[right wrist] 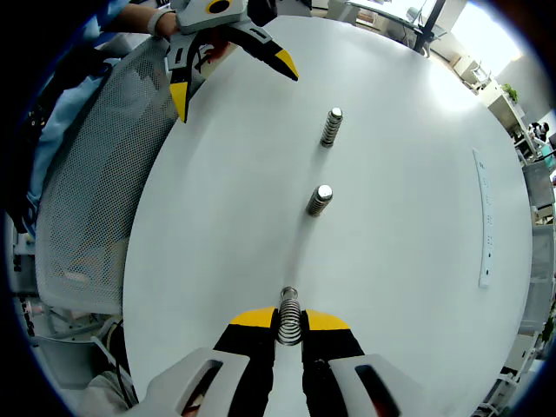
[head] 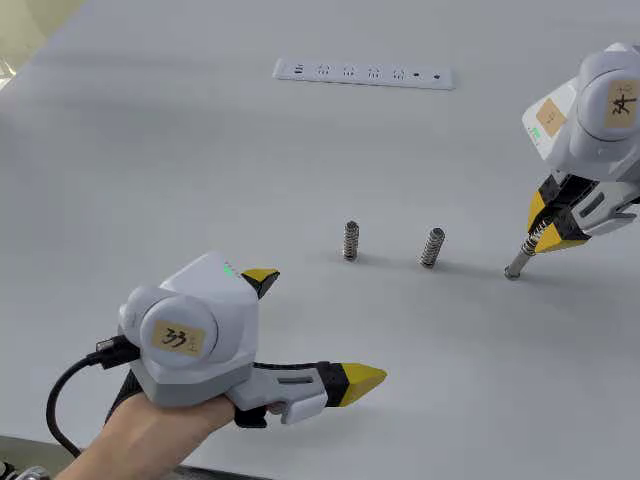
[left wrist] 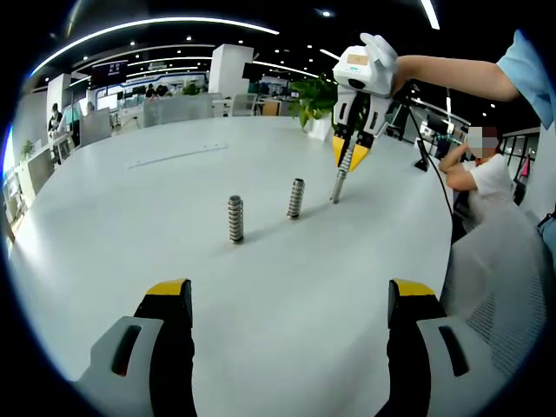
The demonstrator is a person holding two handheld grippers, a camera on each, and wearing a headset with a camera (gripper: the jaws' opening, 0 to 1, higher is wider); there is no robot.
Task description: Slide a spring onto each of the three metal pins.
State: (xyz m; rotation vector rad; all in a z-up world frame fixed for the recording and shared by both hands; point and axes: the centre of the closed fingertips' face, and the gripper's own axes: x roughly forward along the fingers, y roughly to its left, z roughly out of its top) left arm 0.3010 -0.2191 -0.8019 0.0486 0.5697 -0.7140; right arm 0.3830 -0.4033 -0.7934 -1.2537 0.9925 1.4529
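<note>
Left gripper (head: 315, 328) hangs low over the white table (head: 200, 150), jaws released wide with nothing between them. Well ahead of them stand the first sprung pin (head: 351, 240) and the second sprung pin (head: 432, 247). Beyond, the right gripper (head: 548, 230) clenches the third spring (head: 535, 238) on the tilted third pin (head: 517, 265), whose foot touches the table below its jaws.
</note>
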